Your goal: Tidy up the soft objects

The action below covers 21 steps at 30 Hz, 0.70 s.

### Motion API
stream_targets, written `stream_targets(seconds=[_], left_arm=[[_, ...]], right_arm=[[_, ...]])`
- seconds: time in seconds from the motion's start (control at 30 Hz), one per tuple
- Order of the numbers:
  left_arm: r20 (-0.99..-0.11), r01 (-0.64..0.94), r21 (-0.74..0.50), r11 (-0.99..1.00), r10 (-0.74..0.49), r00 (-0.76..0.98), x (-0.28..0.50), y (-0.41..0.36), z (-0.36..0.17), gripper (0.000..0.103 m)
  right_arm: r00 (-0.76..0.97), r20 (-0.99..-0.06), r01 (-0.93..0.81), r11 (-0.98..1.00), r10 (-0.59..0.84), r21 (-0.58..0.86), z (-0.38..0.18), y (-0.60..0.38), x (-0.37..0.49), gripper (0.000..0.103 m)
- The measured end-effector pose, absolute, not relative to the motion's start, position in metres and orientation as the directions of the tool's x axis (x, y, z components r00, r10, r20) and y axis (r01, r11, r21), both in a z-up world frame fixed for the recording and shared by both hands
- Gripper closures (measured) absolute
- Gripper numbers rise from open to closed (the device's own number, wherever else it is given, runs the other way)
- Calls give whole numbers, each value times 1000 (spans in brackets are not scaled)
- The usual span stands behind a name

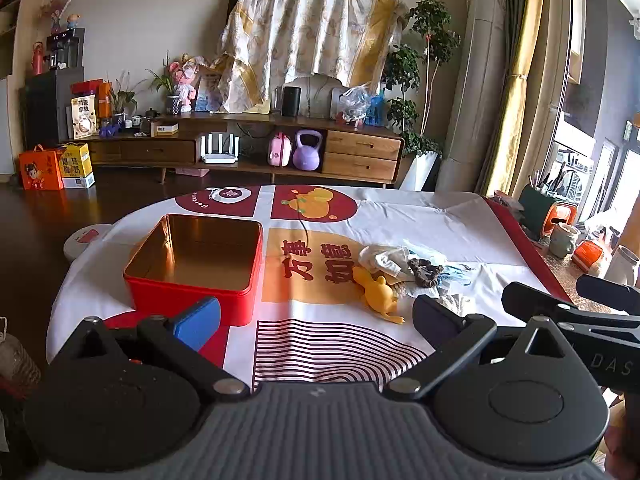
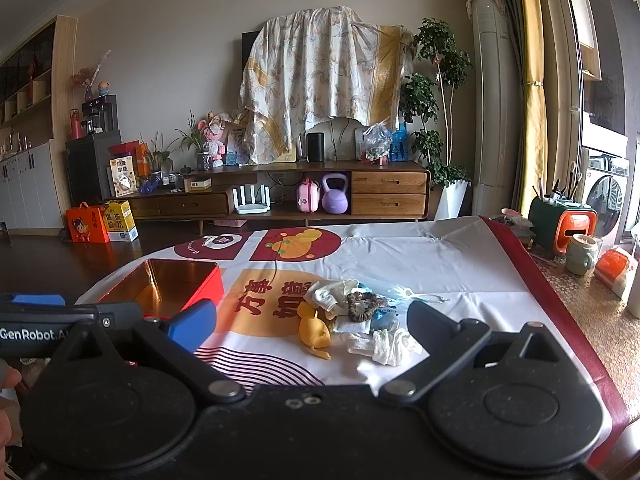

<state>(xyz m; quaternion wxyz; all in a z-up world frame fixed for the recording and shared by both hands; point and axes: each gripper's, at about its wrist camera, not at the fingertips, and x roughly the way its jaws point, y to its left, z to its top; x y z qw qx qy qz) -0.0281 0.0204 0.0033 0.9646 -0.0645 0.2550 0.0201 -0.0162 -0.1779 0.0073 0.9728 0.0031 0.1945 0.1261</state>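
both grippers, left gripper (image 1: 316, 312) and right gripper (image 2: 312, 322), are held wide open and empty, while the light, limp white cloth (image 2: 386, 344) at one o'clock is judged best pinched at a raised fold.

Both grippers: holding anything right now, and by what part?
Nothing held. The left gripper and right gripper both have open jaws with nothing between them; the soft pile lies on the tablecloth, the red tin empty.

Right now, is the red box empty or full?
Empty. The red box has no lid, and its shiny gold bottom shows bare. The soft things lie beside it.
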Motion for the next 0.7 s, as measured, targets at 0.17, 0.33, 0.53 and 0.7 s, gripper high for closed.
stream_targets(seconds=[0.17, 0.33, 0.53, 0.7], left_arm=[[-499, -70, -116, 991, 3, 866, -27, 21, 2, 0], [-518, -65, -118, 991, -5, 856, -18, 18, -5, 0], [-540, -67, -117, 991, -7, 842, -2, 19, -12, 0], [-564, -59, -123, 991, -21, 826, 18, 16, -19, 0]], right_arm=[[891, -380, -244, 968, 247, 55, 6, -178, -16, 2], [887, -392, -242, 969, 245, 57, 0, -182, -10, 2], [880, -410, -240, 969, 241, 56, -7, -184, 5, 2], [871, -426, -241, 968, 245, 64, -13, -185, 23, 2]])
